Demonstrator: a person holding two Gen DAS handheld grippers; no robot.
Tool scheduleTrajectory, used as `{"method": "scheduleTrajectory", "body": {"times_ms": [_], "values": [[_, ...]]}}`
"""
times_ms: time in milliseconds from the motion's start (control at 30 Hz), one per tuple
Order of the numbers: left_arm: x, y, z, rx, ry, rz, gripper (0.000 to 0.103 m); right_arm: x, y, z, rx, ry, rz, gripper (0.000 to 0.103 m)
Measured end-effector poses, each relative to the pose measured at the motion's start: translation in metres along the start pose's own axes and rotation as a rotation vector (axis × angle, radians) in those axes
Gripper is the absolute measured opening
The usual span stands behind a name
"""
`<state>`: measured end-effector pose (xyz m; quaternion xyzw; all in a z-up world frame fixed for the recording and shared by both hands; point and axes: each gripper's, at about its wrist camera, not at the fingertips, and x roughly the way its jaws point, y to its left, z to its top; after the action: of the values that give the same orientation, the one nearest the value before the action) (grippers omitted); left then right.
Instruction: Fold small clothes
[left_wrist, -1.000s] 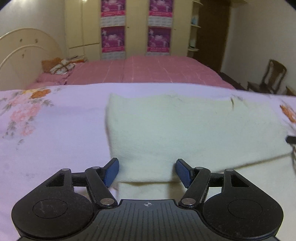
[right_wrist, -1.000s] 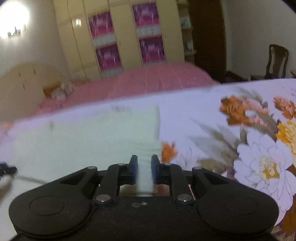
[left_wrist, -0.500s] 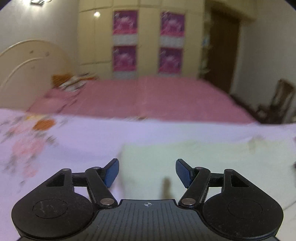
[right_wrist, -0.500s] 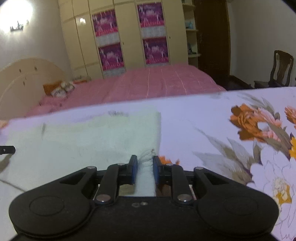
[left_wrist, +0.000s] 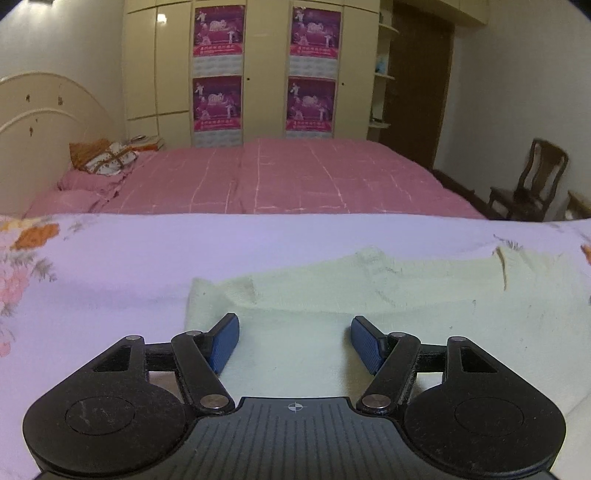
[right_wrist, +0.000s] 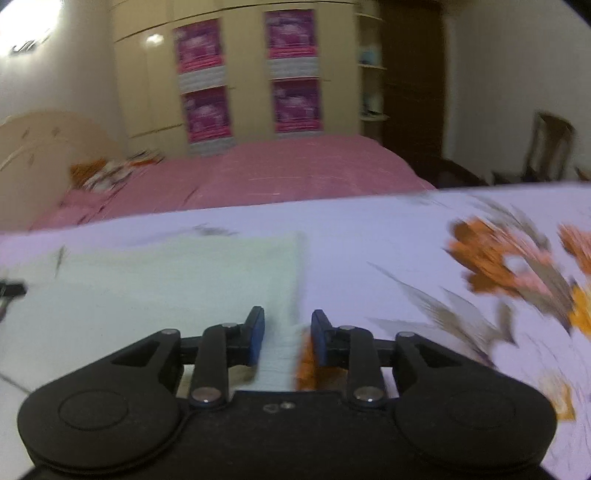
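A pale cream knitted garment (left_wrist: 388, 295) lies folded flat on the lilac floral sheet (left_wrist: 110, 258). My left gripper (left_wrist: 294, 338) hovers open over its near left corner, with cloth under the blue pads but not pinched. In the right wrist view the same garment (right_wrist: 166, 280) fills the left half. My right gripper (right_wrist: 287, 334) sits at its right edge, and its jaws are opening. The cloth's edge lies between the pads, which stand clear of it. The tip of the left gripper shows at the far left of that view (right_wrist: 13, 289).
Beyond the sheet stands a bed with a pink checked cover (left_wrist: 277, 177) and a cream headboard (left_wrist: 44, 110). A wardrobe with purple posters (left_wrist: 266, 74) fills the back wall. A wooden chair (left_wrist: 532, 181) stands at the right.
My right gripper's jaws have parted and let go of the garment's right edge. My left gripper has drawn back over the cloth, and the garment's top fold now lies lower and flatter.
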<state>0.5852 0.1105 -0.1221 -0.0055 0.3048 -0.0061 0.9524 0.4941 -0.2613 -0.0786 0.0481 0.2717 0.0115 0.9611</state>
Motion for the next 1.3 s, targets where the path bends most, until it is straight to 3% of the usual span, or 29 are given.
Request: {"method": "scheduleTrajectory", "body": {"times_ms": [67, 167, 333, 433, 567, 767, 900, 1067, 1200, 1300], "values": [[-0.002, -0.003, 0.006, 0.018, -0.033, 0.021, 0.067, -0.009, -0.007, 0.002, 0.047, -0.040, 0.003, 0.023], [-0.001, -0.019, 0.010, 0.061, -0.050, 0.001, 0.067, -0.013, 0.004, 0.005, 0.021, -0.073, 0.085, 0.023], [0.001, -0.019, 0.007, 0.049, -0.027, 0.013, 0.067, 0.002, 0.046, 0.003, -0.120, -0.022, 0.219, 0.027], [0.000, 0.001, 0.006, 0.003, -0.024, 0.039, 0.067, 0.011, 0.058, -0.002, -0.204, 0.011, 0.172, 0.030], [0.001, 0.017, 0.003, -0.001, -0.027, 0.023, 0.067, 0.009, 0.044, 0.003, -0.173, 0.012, 0.064, 0.029], [-0.007, 0.010, 0.003, 0.002, -0.036, 0.056, 0.067, 0.006, 0.033, 0.000, -0.156, 0.020, 0.070, 0.029], [-0.047, -0.018, -0.005, 0.022, -0.094, -0.035, 0.067, -0.018, 0.030, 0.000, -0.122, -0.007, 0.096, 0.030], [-0.056, -0.062, -0.029, 0.054, -0.051, -0.078, 0.067, -0.034, 0.055, -0.020, -0.141, 0.005, 0.174, 0.031], [-0.060, -0.065, -0.042, 0.056, -0.036, -0.039, 0.067, -0.043, 0.078, -0.037, -0.242, -0.009, 0.185, 0.031], [-0.067, -0.045, -0.044, 0.022, -0.021, 0.002, 0.067, -0.045, 0.066, -0.035, -0.233, -0.012, 0.113, 0.030]]}}
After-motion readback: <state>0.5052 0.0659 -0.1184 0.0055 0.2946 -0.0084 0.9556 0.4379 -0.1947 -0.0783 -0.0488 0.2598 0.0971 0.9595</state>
